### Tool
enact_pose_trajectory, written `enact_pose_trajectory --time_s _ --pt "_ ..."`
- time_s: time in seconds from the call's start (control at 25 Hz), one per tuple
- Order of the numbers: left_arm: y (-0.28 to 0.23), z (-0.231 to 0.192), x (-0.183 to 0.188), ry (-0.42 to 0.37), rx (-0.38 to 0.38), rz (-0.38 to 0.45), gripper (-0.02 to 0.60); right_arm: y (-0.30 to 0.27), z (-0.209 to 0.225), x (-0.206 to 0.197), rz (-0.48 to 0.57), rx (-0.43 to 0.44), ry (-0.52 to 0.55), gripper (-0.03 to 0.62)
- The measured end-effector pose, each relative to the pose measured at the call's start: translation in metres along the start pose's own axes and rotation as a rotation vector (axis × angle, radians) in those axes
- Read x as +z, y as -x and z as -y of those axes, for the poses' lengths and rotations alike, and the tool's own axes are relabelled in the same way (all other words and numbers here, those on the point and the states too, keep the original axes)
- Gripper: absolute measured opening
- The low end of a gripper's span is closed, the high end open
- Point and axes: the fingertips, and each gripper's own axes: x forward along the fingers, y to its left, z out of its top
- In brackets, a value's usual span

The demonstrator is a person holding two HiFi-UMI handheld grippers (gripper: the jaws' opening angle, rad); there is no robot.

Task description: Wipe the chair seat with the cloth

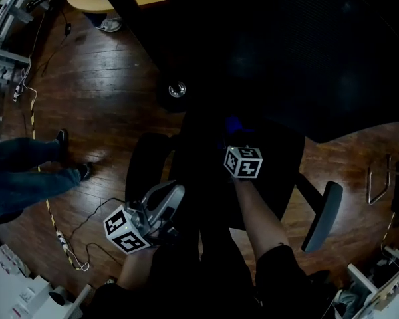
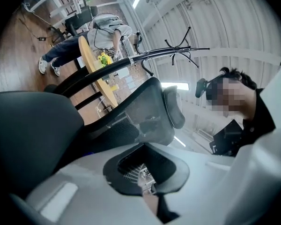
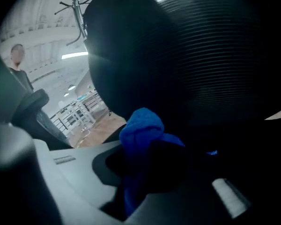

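While R tool (image 3: 152, 168) clamps blue cloth (image 3: 139, 125) over chair seat (image 1: 279, 173), L tool (image 2: 147, 184) is clenched, empty

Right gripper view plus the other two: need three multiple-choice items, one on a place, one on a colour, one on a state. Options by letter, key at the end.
1. Where is the cloth?
A. On the floor
B. Between the jaws of the right gripper
C. On the yellow table

2. What colour is the cloth?
A. Blue
B. White
C. Red

3. How do the jaws of the left gripper stand?
A. Shut on the cloth
B. Wide apart round an armrest
C. Together, with nothing between them

Key:
1 B: the right gripper view shows the cloth bunched up between that gripper's jaws.
2 A: the fabric is plainly blue against the dark chair.
3 C: the left gripper view shows the jaws meeting, with no cloth in them.
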Motion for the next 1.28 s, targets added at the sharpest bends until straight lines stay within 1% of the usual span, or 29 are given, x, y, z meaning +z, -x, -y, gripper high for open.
enact_pose_trajectory --time_s 0.12,0.24,0.4,0.52,0.6,0.68,0.8,1.04,1.16,1.28 --pt "0.006 0.003 0.005 0.009 -0.003 0.038 -0.012 -0.032 -0.059 -0.015 -0.048 0.079 0.008 0.066" --pt "0.013 0.003 0.008 0.008 0.0 0.052 -0.012 -0.052 -0.09 -0.022 -0.069 0.102 0.029 0.066" --pt "0.023 -0.002 0.008 0.013 0.014 0.055 -0.012 -0.058 -0.097 -0.028 -0.083 0.085 0.101 0.066" --pt "0.027 -0.004 0.009 0.013 0.015 0.05 -0.012 -0.057 -0.089 -0.035 -0.115 0.058 0.179 0.064" --pt "0.026 -0.004 0.008 0.01 0.008 0.04 -0.012 -0.051 -0.073 -0.04 -0.13 0.023 0.202 0.064" --pt "0.025 -0.004 0.008 0.009 0.005 0.027 -0.012 -0.04 -0.048 -0.044 -0.132 -0.022 0.18 0.066" --pt "0.018 0.001 0.004 0.01 -0.015 0.004 -0.012 -0.013 0.002 -0.051 -0.117 -0.114 0.141 0.064" --pt "0.001 0.017 -0.016 0.005 -0.064 -0.077 -0.012 0.065 0.111 -0.057 -0.091 -0.318 0.074 0.064" --pt "-0.004 0.017 -0.018 0.001 -0.071 -0.097 -0.012 0.108 0.161 -0.054 -0.074 -0.418 0.038 0.066" --pt "-0.006 0.015 -0.018 -0.006 -0.063 -0.104 -0.012 0.148 0.198 -0.054 -0.039 -0.498 0.0 0.064"
